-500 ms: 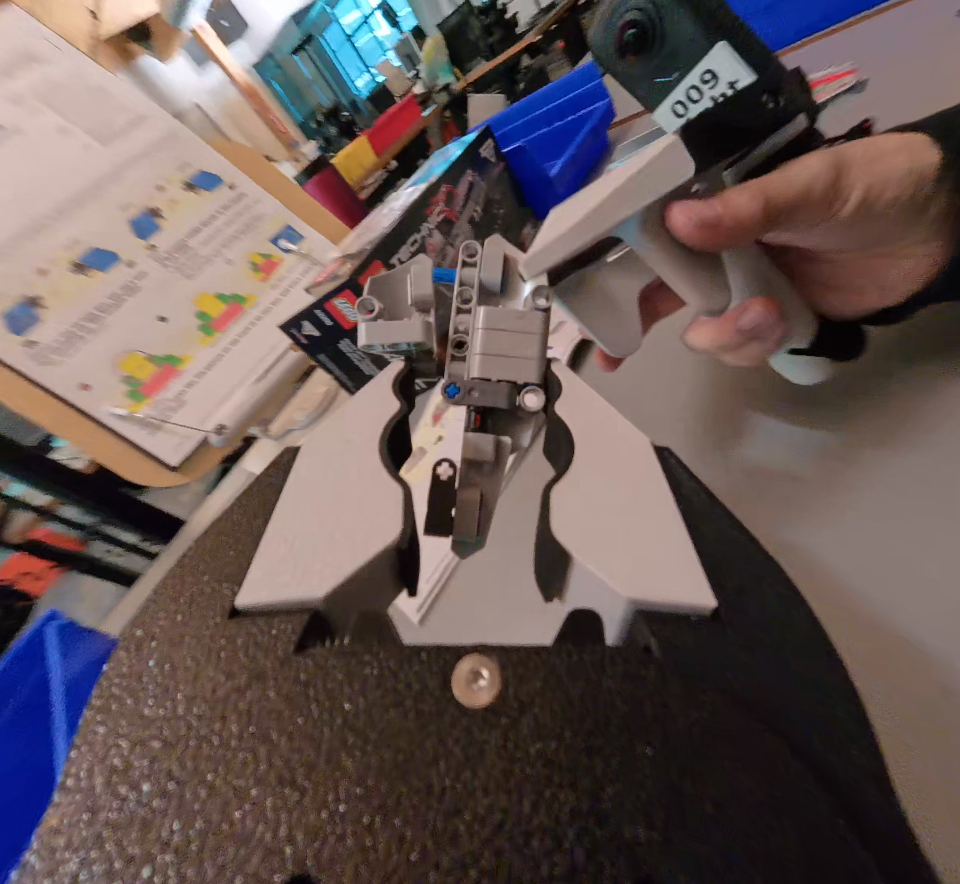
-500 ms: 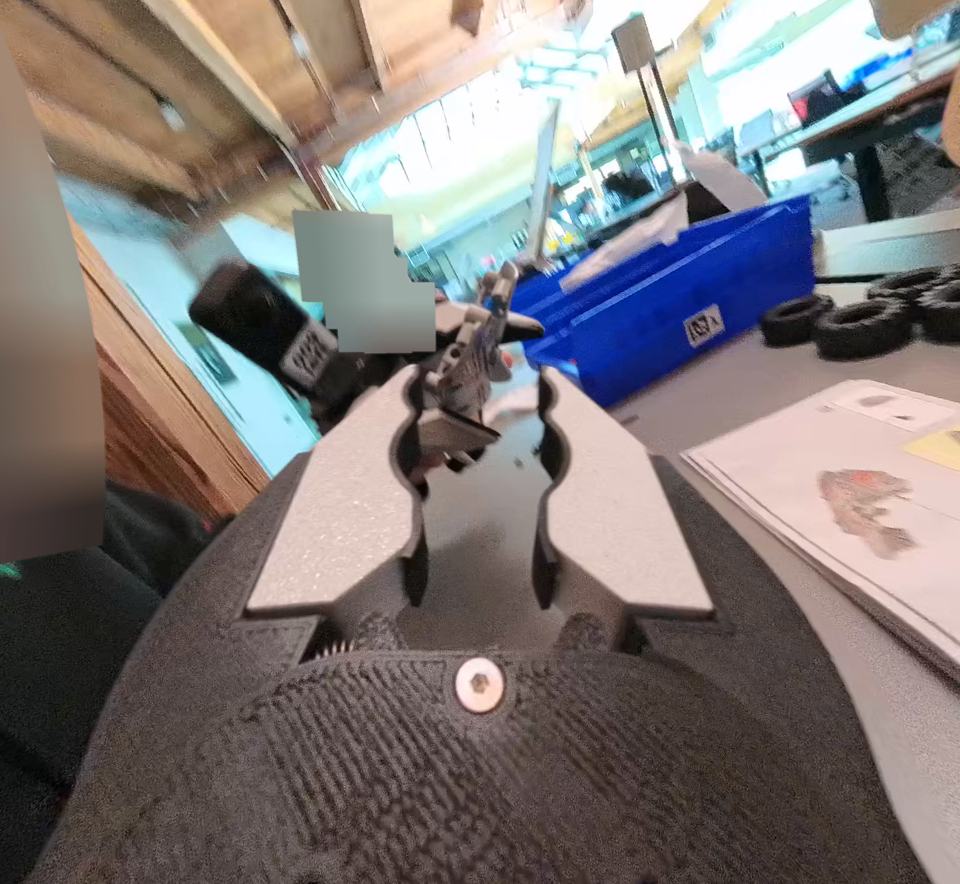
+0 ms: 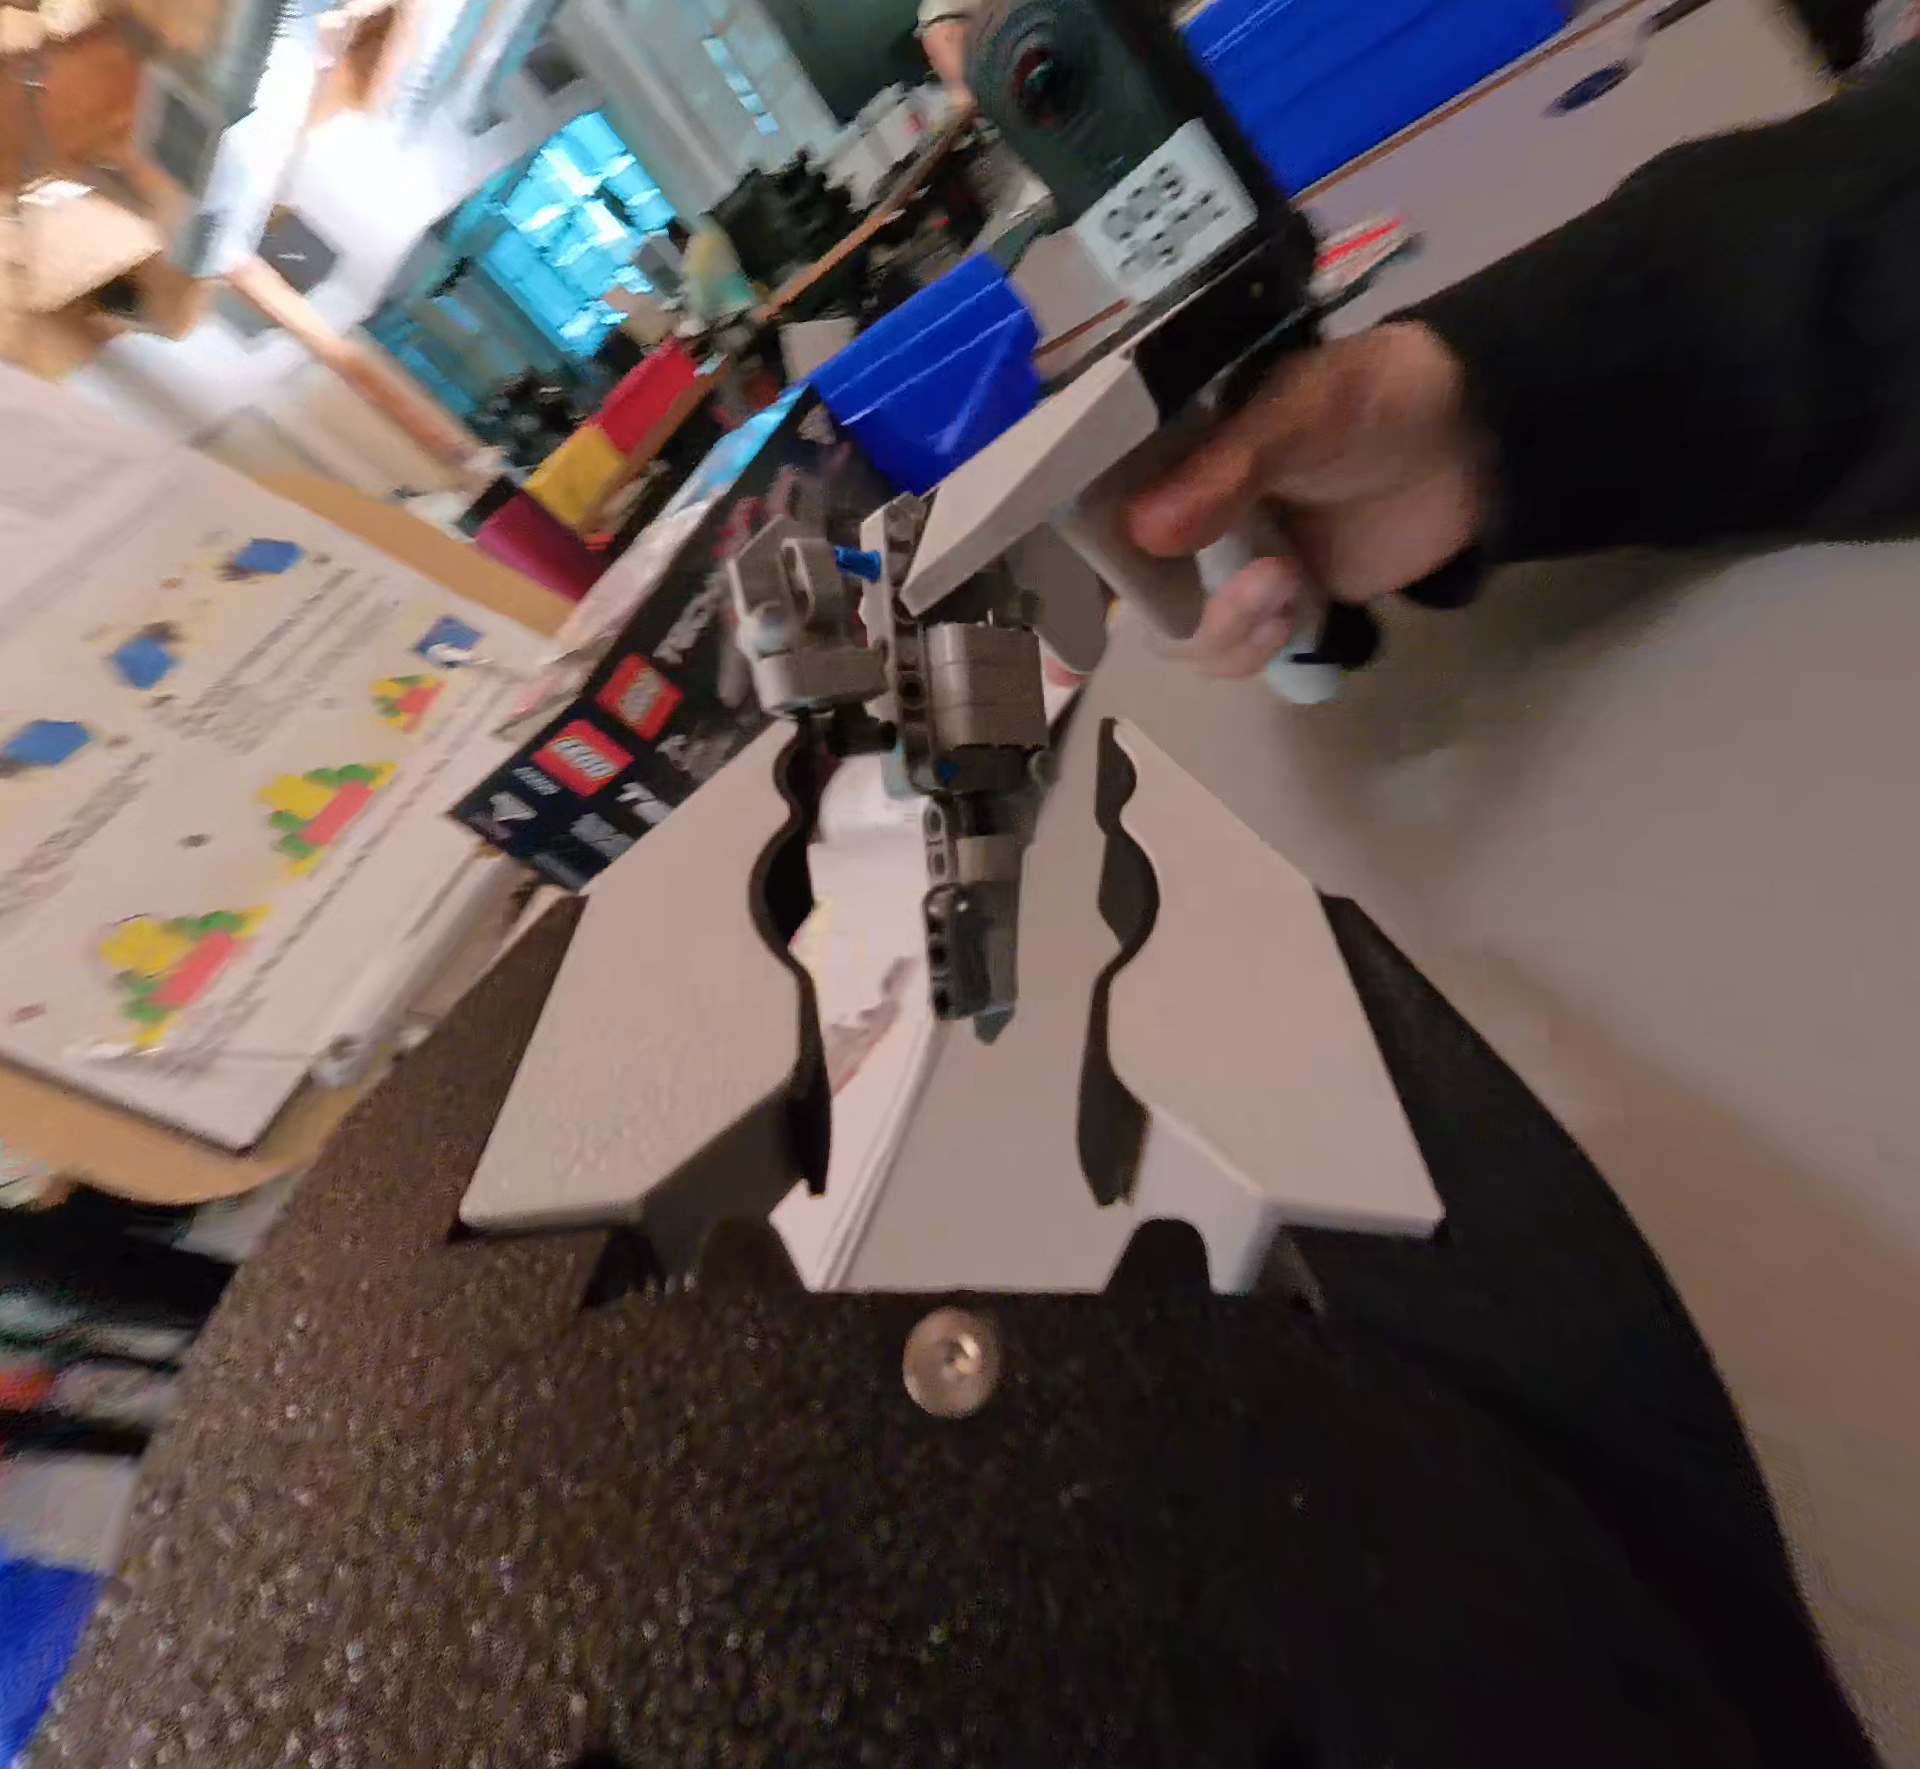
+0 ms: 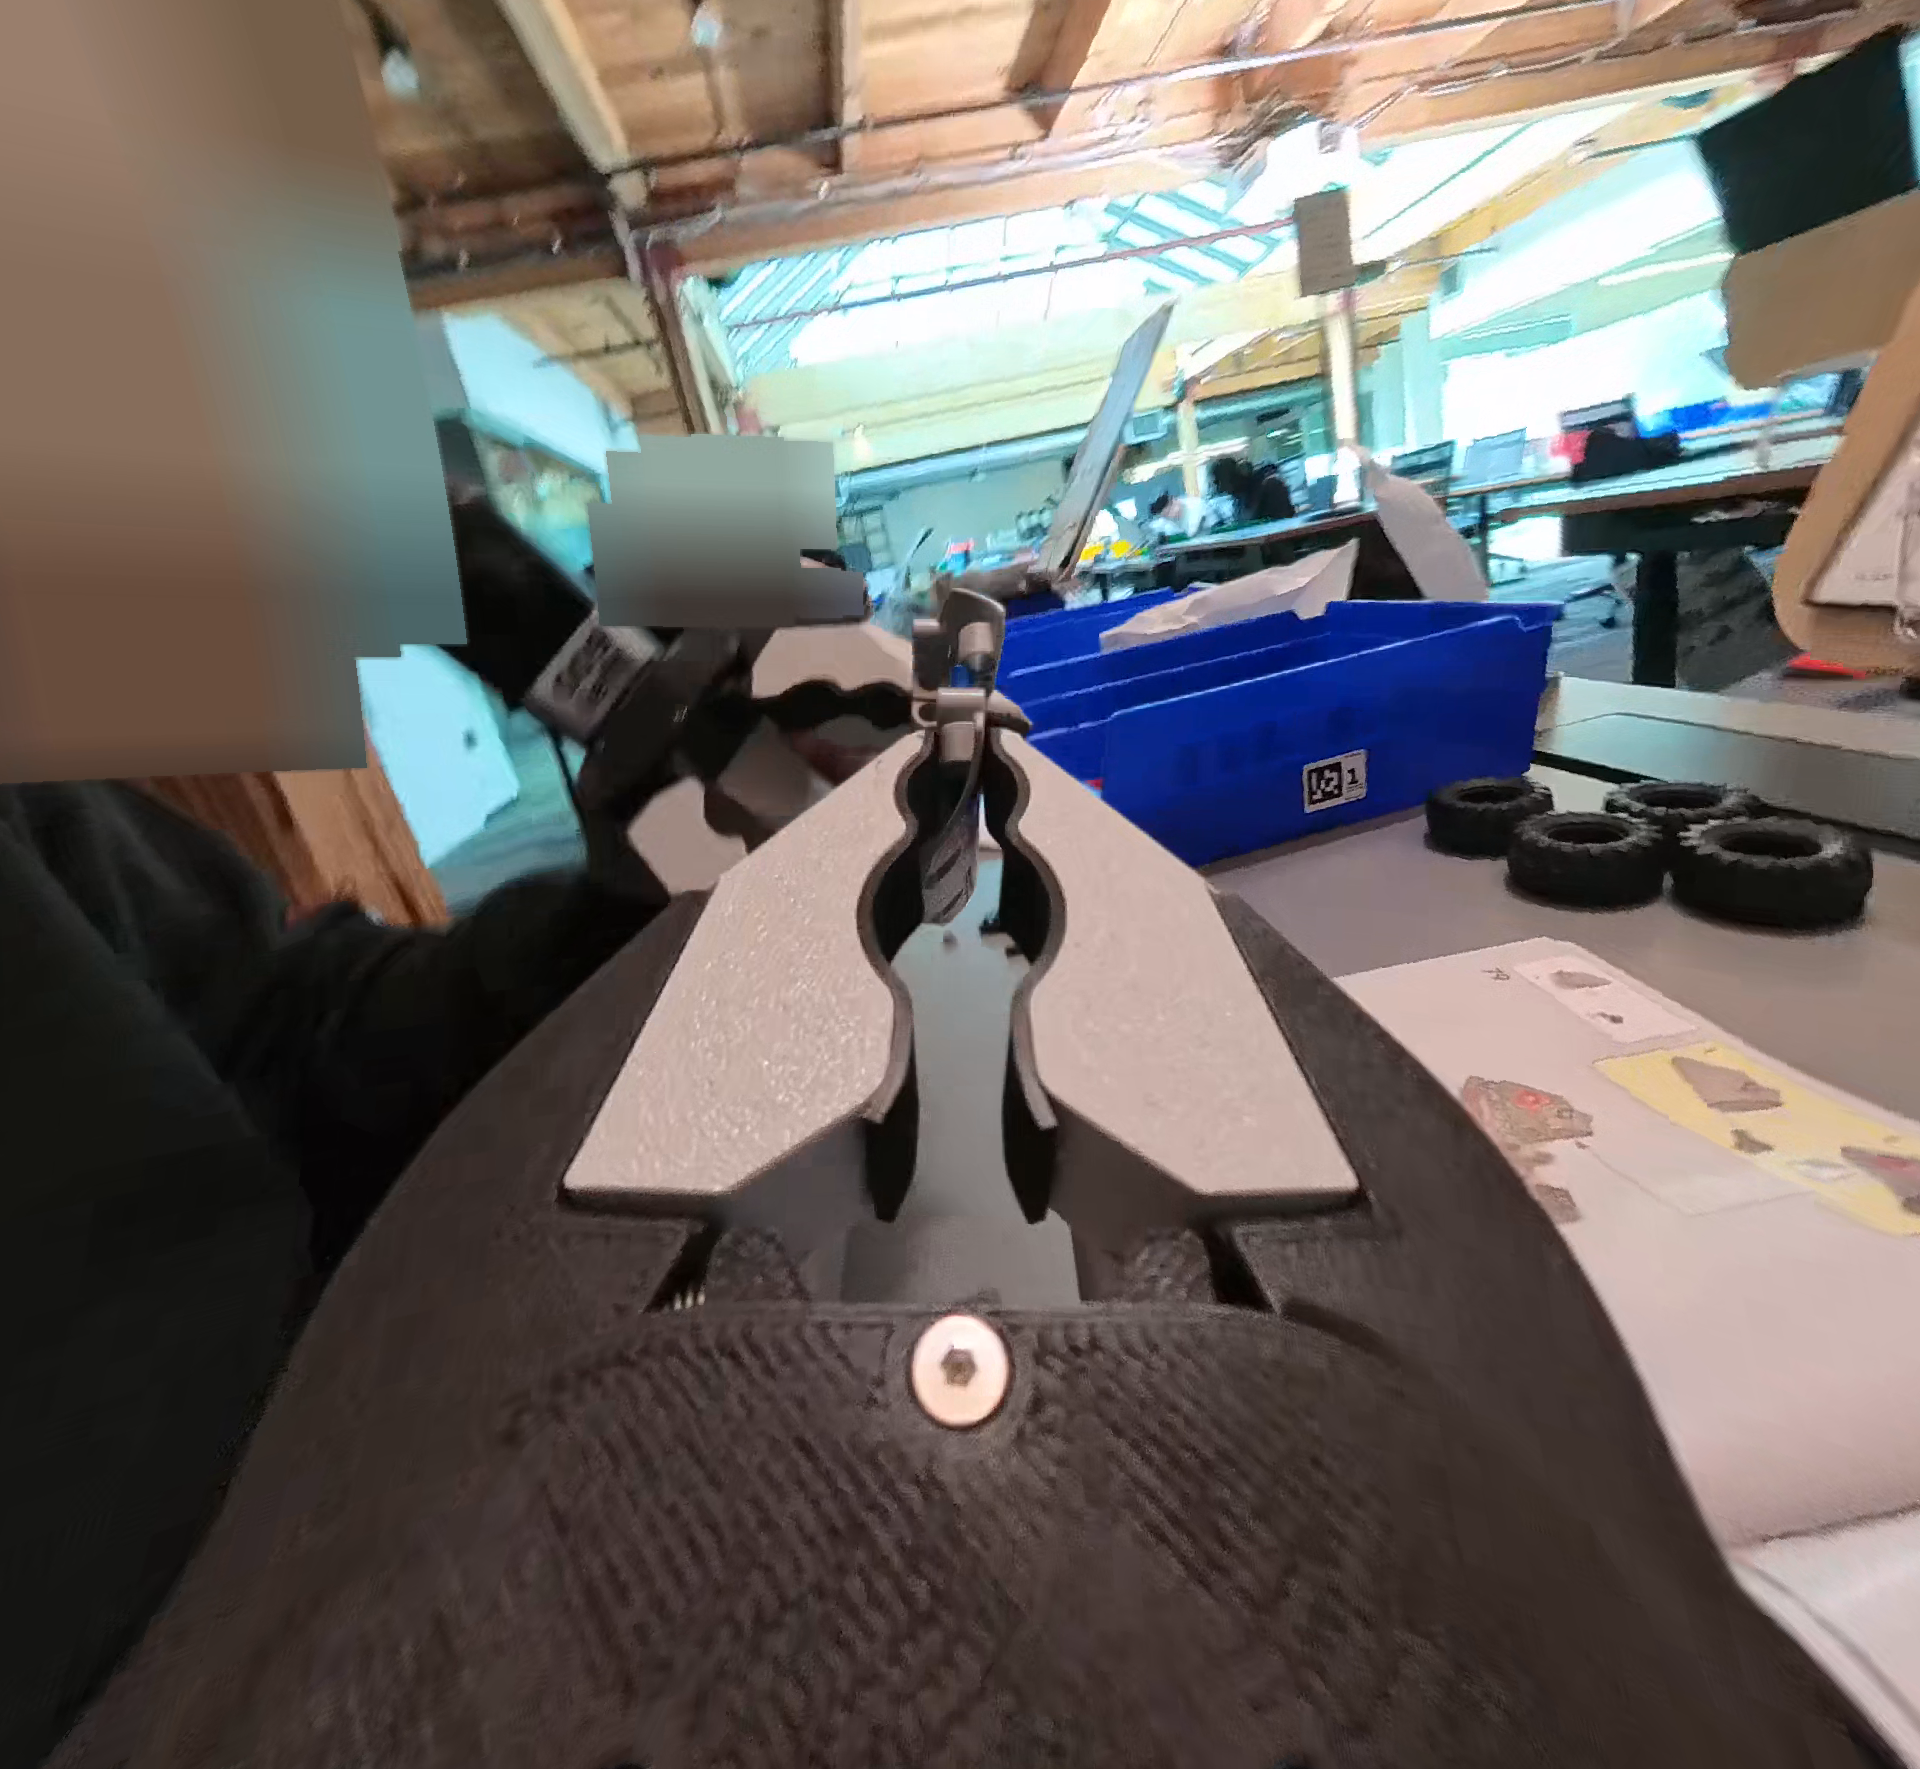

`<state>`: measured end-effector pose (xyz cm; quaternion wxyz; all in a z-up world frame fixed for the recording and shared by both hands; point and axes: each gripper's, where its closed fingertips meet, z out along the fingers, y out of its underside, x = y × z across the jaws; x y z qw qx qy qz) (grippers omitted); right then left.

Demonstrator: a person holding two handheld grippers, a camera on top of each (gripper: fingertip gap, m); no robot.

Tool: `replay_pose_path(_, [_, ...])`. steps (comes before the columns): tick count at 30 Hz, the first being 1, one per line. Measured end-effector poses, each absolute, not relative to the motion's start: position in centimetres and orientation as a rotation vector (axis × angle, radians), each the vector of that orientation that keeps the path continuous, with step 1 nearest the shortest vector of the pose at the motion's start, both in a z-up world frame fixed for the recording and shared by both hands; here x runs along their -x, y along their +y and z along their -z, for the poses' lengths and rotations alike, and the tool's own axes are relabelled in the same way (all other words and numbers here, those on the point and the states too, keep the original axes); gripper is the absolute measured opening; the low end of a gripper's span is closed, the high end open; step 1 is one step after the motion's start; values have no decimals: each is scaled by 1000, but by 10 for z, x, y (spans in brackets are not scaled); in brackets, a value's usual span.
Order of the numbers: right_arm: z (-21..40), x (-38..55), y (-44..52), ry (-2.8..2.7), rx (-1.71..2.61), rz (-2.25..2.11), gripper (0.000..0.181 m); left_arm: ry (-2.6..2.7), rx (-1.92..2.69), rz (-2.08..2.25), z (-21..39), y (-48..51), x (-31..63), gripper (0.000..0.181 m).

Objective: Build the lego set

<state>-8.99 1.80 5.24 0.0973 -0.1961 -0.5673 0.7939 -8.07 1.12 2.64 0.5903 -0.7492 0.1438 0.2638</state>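
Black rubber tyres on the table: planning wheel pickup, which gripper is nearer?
Right. Tyres lie ahead-right of the right gripper, shut on the grey lego assembly; left gripper is beyond, opposite side.

Grey model (image 3: 935, 732) with one small blue pin; pale grey fingers (image 3: 665, 1023) on a speckled black gripper body, held over a grey tabletop (image 3: 1558, 888). Blue bins (image 4: 1299, 711), one bearing a black-and-white square marker, stand behind four black treaded tyres (image 4: 1652, 836). The white instruction sheet (image 3: 177, 784) carries blue, yellow, red and green brick drawings, the booklet (image 4: 1621, 1158) has a yellow panel, and the box (image 3: 644, 743) is black with red square logos.
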Motion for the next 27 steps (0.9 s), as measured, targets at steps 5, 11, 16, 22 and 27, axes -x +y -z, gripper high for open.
replay_pose_path(5, [-38, 73, 10, -1926, 367, -2226, 6, 258, 1777, -350, -39, -1, 67, 46])
replay_pose_path(11, [-27, 62, -3, -2053, 302, -2197, 5, 177, 1898, -265, -25, 0, 67, 23])
replay_pose_path(16, [-18, 58, -10, -2157, 318, -2178, 6, 186, 1914, -236, -24, -3, 64, 11])
replay_pose_path(22, [-18, 57, -12, -2171, 328, -2204, 6, 199, 1897, -197, -26, -5, 61, 7])
replay_pose_path(27, [-21, 62, -11, -2103, 385, -2257, 7, 196, 1882, -131, -25, -7, 59, 5])
